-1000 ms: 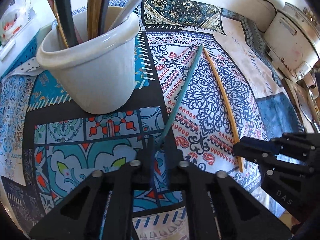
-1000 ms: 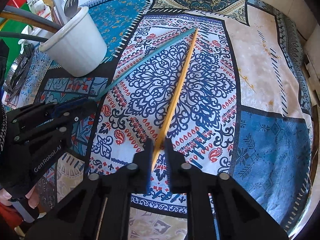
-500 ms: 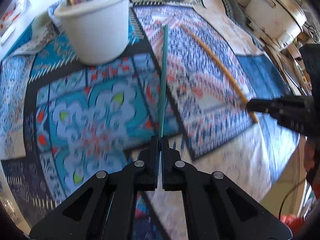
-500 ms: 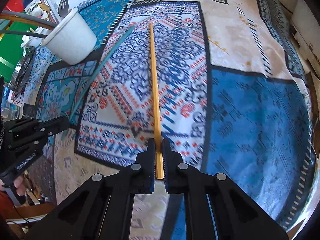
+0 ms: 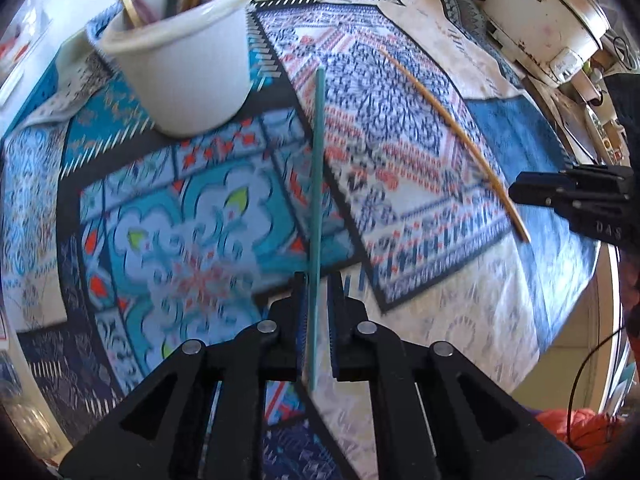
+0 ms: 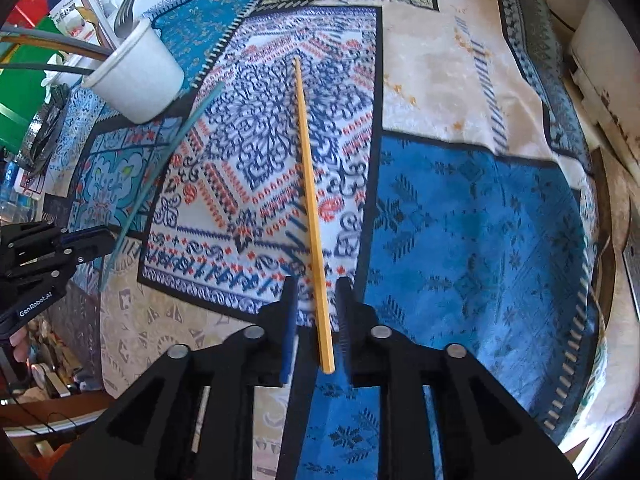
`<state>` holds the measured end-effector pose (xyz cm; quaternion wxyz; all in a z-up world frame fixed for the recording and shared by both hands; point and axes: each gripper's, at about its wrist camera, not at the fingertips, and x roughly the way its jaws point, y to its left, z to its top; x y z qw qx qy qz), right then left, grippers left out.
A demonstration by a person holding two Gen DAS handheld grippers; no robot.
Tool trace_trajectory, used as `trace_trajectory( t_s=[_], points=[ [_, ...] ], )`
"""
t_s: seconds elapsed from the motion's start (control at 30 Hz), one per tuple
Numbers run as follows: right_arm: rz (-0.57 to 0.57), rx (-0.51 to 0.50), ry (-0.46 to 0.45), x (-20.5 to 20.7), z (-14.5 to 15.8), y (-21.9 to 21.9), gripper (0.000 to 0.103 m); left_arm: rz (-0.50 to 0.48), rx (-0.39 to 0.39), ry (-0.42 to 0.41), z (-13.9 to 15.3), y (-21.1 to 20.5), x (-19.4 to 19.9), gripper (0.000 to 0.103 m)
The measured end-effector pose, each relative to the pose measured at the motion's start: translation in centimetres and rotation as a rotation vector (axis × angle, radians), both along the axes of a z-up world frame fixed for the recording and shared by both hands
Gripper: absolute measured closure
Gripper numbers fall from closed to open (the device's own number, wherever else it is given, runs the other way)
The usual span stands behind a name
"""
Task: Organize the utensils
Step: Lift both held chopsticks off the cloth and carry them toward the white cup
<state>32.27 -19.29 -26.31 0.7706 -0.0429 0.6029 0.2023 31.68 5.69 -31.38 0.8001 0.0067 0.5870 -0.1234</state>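
The teal chopstick (image 5: 316,200) lies lengthwise between the fingers of the left hand-held gripper (image 5: 318,320), its far tip pointing up past the white utensil cup (image 5: 180,68). The jaws stand slightly apart around it, with a sliver of gap on each side, so the grasp appears released or only loosely closed. The yellow chopstick (image 6: 310,200) is framed the same way by the right hand-held gripper (image 6: 316,316), whose jaws are clearly parted and not pressing on it; its near end sits between the fingers.

Both sticks appear to rest on the patterned cloth (image 6: 480,220) covering the counter, well apart from each other, with the cup already holding a fork and other long utensils.

For the step to be done well, each jaw pair should be closed squarely near the stick's end, so that the stick is not rolled aside. The sticks should then be tilted upright and lowered tip-first into a free gap in the cup, clear of the handles leaning there.
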Motion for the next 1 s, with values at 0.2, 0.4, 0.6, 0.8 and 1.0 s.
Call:
trace_trajectory(
  t_s=[0.2,0.4,0.6,0.8,1.0],
  points=[
    [0.010,-0.016,-0.008,2.2,-0.6,1.7,0.083,0.008,0.008,-0.004,-0.3,-1.4,3.6,0.097],
    [0.031,-0.028,-0.012,4.6,-1.4,4.3,0.083,0.010,0.009,0.010,-0.6,-1.8,5.4,0.097],
    [0.070,-0.045,-0.020,6.0,-2.0,6.0,0.083,-0.005,0.014,0.011,-0.6,-2.3,6.1,0.097],
    [0.119,-0.079,-0.062,6.1,-1.9,6.3,0.089,0.007,0.008,0.006,-0.7,-2.8,7.2,0.093],
    [0.092,-0.050,-0.043,6.3,-1.8,6.5,0.096,0.038,-0.011,-0.006,-0.8,-3.4,8.1,0.093]
  ],
)
